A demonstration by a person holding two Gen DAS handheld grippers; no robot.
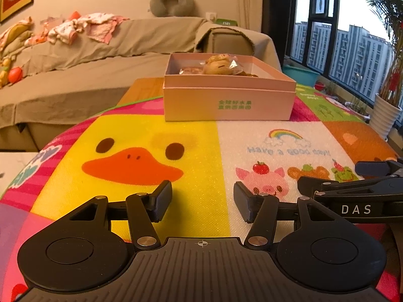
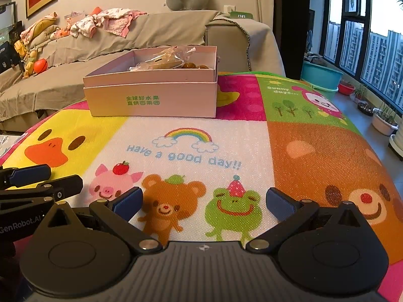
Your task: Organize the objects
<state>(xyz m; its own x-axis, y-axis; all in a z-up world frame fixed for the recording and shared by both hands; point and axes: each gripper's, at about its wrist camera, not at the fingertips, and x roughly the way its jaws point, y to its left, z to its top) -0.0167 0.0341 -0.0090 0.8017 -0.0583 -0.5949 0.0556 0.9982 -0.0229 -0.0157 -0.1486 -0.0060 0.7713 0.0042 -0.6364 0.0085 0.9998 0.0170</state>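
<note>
A pink cardboard box (image 1: 228,102) (image 2: 151,95) with green print stands at the far side of a cartoon play mat (image 1: 141,130) (image 2: 314,151). Inside it lie wrapped brown snacks (image 1: 220,65) (image 2: 163,61) in clear plastic. My left gripper (image 1: 202,200) hovers open over the yellow duck panel, well short of the box, nothing between its fingers. My right gripper (image 2: 205,202) is open over the bear and frog pictures, also empty. Each gripper shows at the edge of the other's view: the right gripper (image 1: 352,191), the left gripper (image 2: 37,183).
A grey-covered sofa (image 1: 88,58) (image 2: 126,37) with piled clothes (image 1: 83,26) and an orange ball (image 1: 15,74) runs behind the mat. A teal tub (image 2: 321,75) and potted plants (image 2: 385,120) stand by the windows on the right.
</note>
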